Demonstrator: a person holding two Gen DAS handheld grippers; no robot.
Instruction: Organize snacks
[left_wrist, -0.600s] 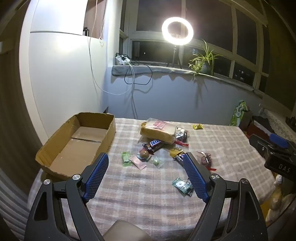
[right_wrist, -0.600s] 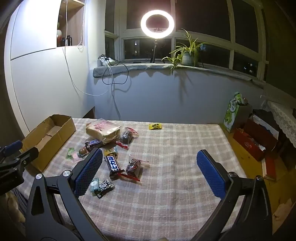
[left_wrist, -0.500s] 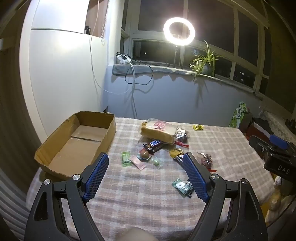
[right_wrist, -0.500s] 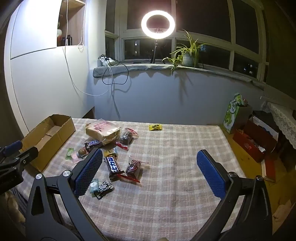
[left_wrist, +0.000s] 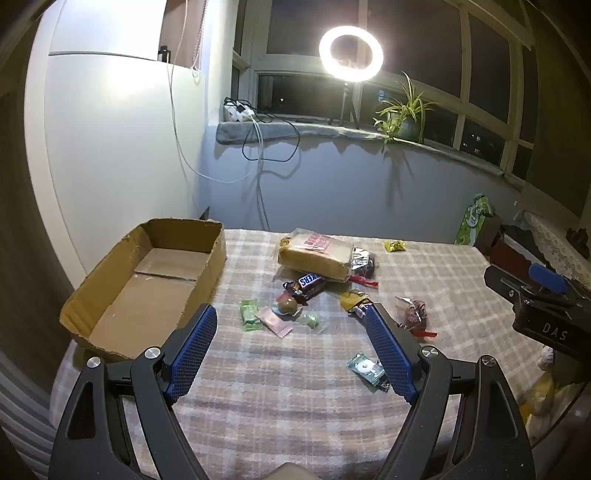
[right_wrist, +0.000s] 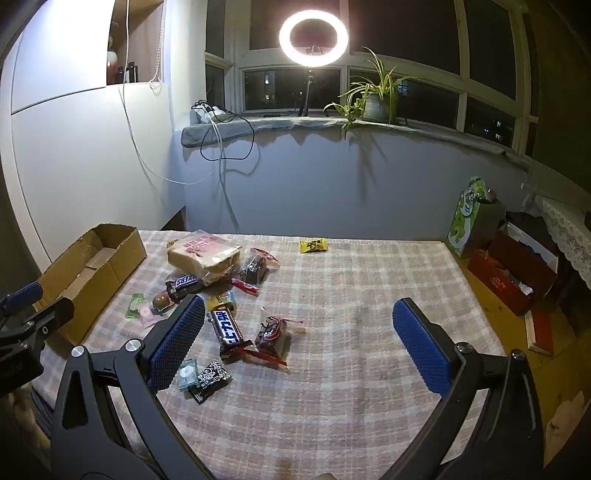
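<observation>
Left gripper (left_wrist: 291, 350) jaws spread wide, nothing held, above the near edge of the plaid table (left_wrist: 295, 398). Right gripper (right_wrist: 299, 343) likewise apart and holding nothing. Snacks lie loose mid-table — bread pack (left_wrist: 314, 258) on top of a Snickers bar (left_wrist: 308, 282), green candy (left_wrist: 248, 314), small yellow packet (right_wrist: 313, 245) off alone. Cardboard box (left_wrist: 110, 295) sits left, nothing inside.
</observation>
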